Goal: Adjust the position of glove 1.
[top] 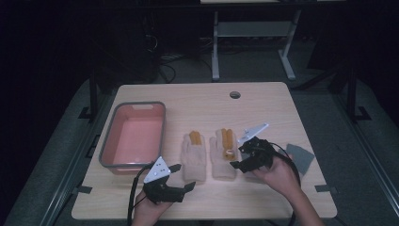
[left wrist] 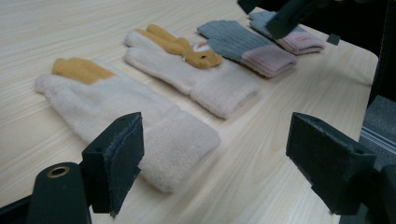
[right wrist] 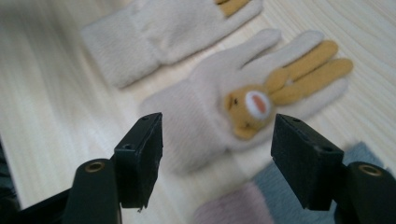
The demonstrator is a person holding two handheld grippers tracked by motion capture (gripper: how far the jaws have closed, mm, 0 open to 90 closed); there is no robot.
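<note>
1. Nearest the lens, the left hand-held gripper (left wrist: pixel 212 154) is hanging with its jaws spread wide and nothing between them, just short of the cuff of the left cream fleece glove with mustard fingers (left wrist: pixel 126 116).
2. Beside that glove, the matching cream fleece glove with the mustard bear face (right wrist: pixel 243 105) is lying flat on the pale wooden surface (top: pixel 263 101), and the right hand-held gripper (right wrist: pixel 217 154) is hovering over its cuff, jaws also wide apart and holding nothing.
3. Judging by this, the reach-in step is under way; no glove is gripped yet.
4. Next, each hand-held gripper is likely needing to drop lower and pinch a cuff edge without catching the surface.
5. Left of the cream pair, the grey-rimmed pink plastic tub (top: pixel 107 143) is sitting empty.
6. Right of the bear glove, grey knitted gloves with pink cuffs (left wrist: pixel 247 44) are lying close, crowding the right hand-held gripper's approach.
</note>
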